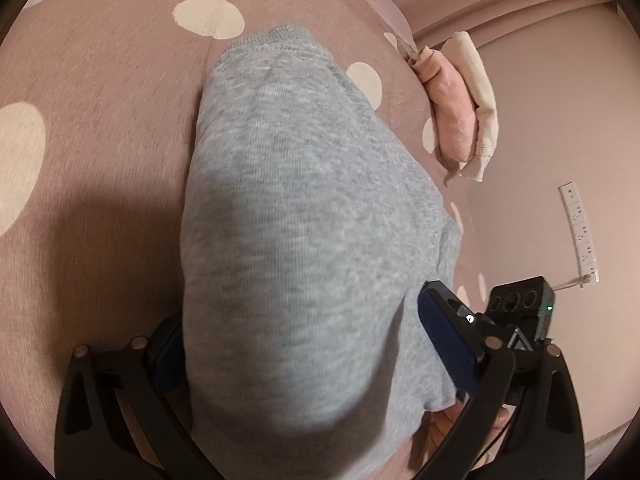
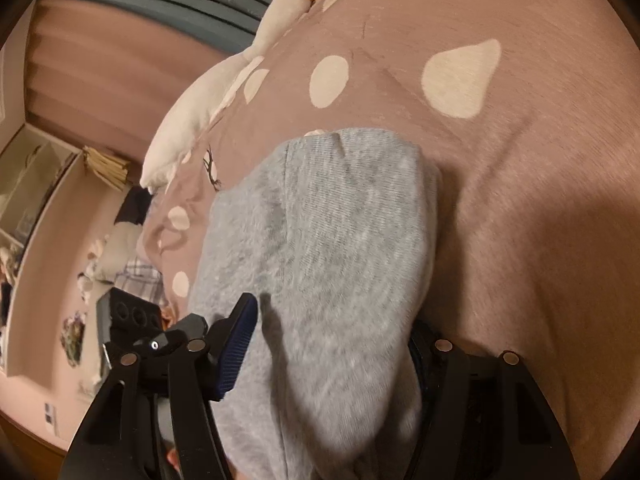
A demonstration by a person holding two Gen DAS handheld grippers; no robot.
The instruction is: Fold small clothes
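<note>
The left claw (image 1: 304, 344) stands wide apart, its blue pads (image 1: 448, 344) on either side of the grey knit garment (image 1: 296, 216), which bulges up between them; whether they pinch it I cannot tell. The right claw (image 2: 328, 344) is likewise spread around the same grey garment (image 2: 340, 240), grip unclear. The garment lies on the pink polka-dot bedspread (image 1: 100, 92). Folded pink and cream clothes (image 1: 460, 104) sit at the bed's edge; a white plush goose (image 2: 224, 80) lies nearby.
</note>
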